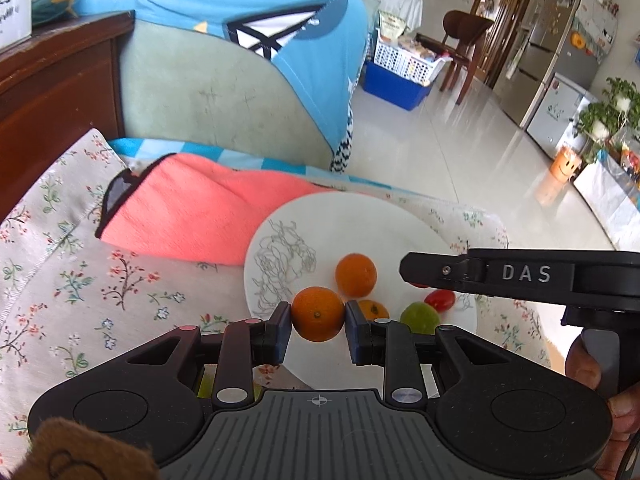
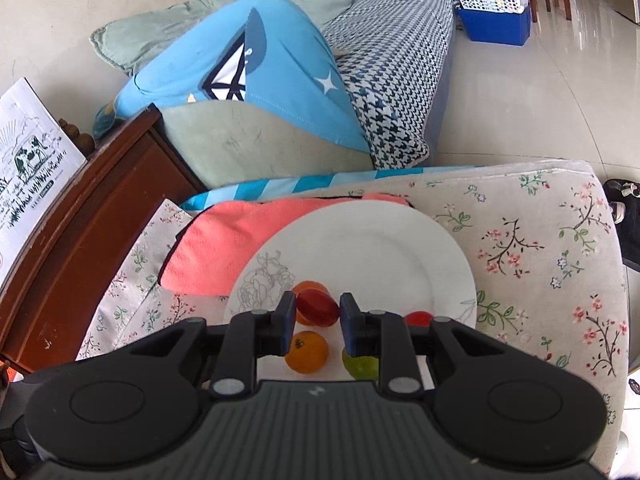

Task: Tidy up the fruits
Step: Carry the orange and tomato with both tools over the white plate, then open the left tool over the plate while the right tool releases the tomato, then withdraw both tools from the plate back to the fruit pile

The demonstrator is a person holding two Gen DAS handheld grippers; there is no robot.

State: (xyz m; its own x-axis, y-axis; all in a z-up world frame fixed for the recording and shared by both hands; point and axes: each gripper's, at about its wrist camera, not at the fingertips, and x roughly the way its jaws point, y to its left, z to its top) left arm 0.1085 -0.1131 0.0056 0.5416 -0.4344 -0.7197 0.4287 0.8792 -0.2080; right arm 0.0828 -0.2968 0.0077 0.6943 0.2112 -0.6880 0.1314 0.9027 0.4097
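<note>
An orange [image 1: 318, 314] is clamped in the left gripper [image 1: 318, 320], a red tomato [image 2: 318, 307] in the right gripper [image 2: 318, 314]; both are held directly above the plate's [image 2: 400, 248] near edge.

Bright daylight, fisheye-warped edges, floor glare

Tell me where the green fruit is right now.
The green fruit lies on the near right part of the white plate, beside a small red tomato and right of the orange gripped by the left gripper.
</note>
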